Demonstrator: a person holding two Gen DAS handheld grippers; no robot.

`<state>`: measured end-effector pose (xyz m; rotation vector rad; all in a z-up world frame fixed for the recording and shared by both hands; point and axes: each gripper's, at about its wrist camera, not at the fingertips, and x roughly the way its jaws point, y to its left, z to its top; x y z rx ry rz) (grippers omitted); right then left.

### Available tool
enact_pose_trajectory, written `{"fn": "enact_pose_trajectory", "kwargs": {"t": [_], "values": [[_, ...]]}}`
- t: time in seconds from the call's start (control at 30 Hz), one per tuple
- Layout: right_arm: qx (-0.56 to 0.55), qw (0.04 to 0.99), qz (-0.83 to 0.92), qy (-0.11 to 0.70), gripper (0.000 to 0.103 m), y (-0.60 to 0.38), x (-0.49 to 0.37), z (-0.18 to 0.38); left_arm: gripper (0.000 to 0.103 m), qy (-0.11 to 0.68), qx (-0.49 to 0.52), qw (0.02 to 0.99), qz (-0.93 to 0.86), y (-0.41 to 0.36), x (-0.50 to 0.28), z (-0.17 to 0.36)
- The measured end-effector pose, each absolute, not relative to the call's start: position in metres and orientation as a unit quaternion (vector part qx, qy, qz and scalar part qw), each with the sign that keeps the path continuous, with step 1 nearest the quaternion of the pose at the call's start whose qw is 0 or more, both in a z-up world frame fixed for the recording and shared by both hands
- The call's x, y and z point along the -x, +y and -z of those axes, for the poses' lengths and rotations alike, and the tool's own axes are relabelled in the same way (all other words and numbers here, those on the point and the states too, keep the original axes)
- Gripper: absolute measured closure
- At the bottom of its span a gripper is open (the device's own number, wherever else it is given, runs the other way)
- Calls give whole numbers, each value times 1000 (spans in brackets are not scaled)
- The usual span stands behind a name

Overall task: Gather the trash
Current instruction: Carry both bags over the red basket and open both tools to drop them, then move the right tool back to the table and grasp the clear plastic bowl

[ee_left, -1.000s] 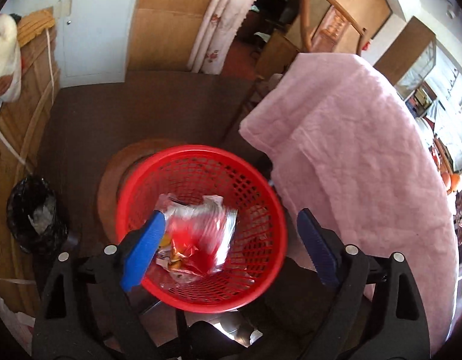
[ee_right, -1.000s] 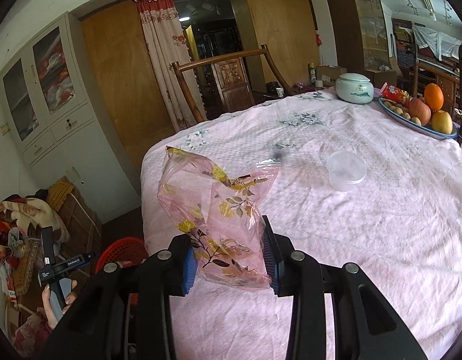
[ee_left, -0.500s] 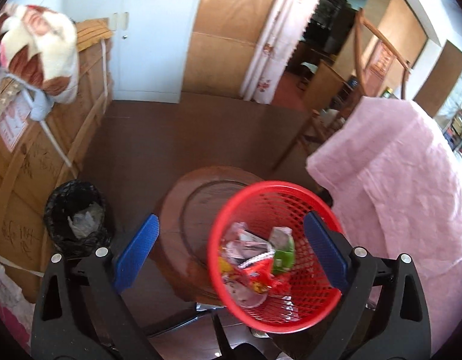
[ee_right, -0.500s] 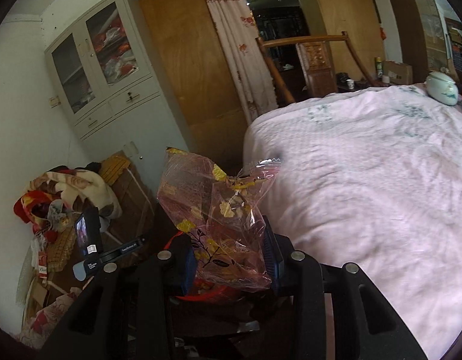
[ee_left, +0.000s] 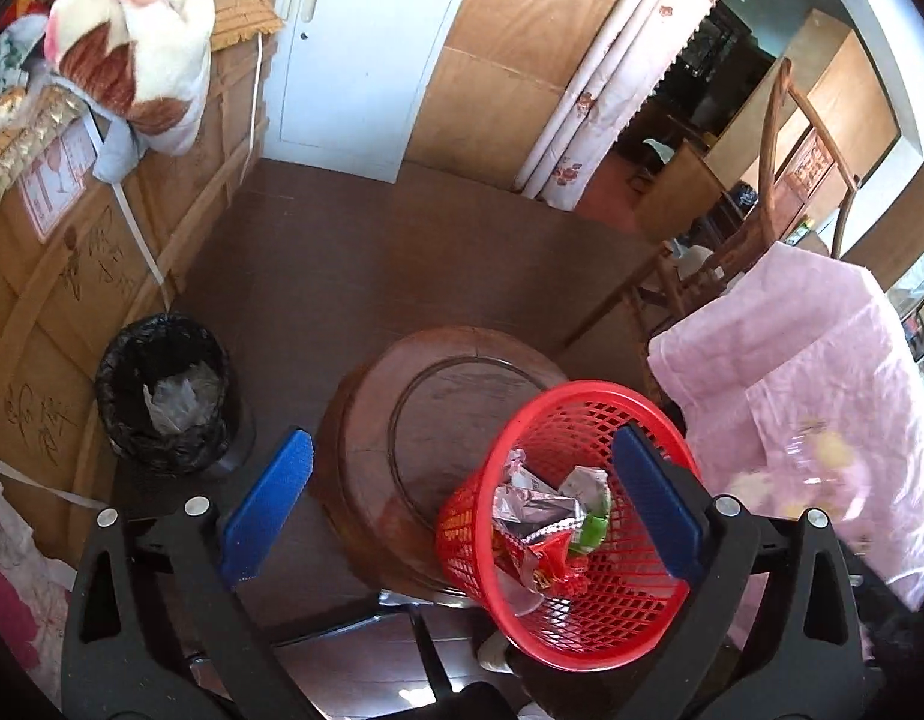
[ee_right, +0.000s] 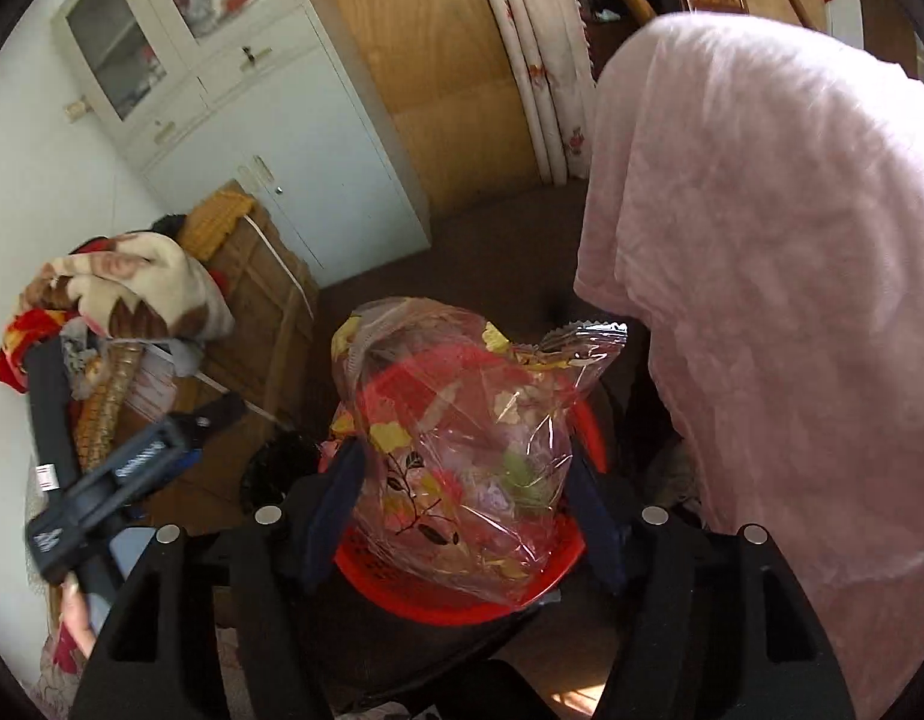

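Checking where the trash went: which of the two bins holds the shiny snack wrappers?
The red mesh basket by the pink cloth; the black-lined bin beside the wooden crate holds only pale crumpled plastic.

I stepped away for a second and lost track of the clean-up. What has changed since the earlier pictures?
The right gripper carried the clear flowered bag off the pink-covered table and down over the red basket; its jaws are now opening, with the bag between them. The left gripper, empty, swung aside and opened a bit wider. The wrappers in the basket on the wooden stool stayed put.
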<state>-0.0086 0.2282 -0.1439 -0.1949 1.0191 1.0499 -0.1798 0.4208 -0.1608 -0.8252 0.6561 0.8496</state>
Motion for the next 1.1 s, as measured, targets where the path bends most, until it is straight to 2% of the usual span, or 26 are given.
{"fn": "enact_pose_trajectory", "kwargs": {"t": [0.1,0.23,0.27,0.33,0.37,0.67,1.1], "values": [[83,738,-480,467,31,225,10,143,7,297,392,781,-386,423,184,160],[85,737,-487,461,29,225,14,141,7,296,391,783,-382,418,182,160],[87,732,-491,464,26,228,15,142,7,296,389,785,-381,416,181,159],[100,724,-497,468,12,236,13,147,7,297,378,789,-383,413,179,157],[110,725,-493,469,11,241,15,150,7,298,373,789,-386,411,177,157],[117,743,-481,450,11,235,18,141,7,294,386,785,-384,417,181,158],[108,807,-450,365,11,151,3,51,7,309,348,800,-379,397,165,157]]}}
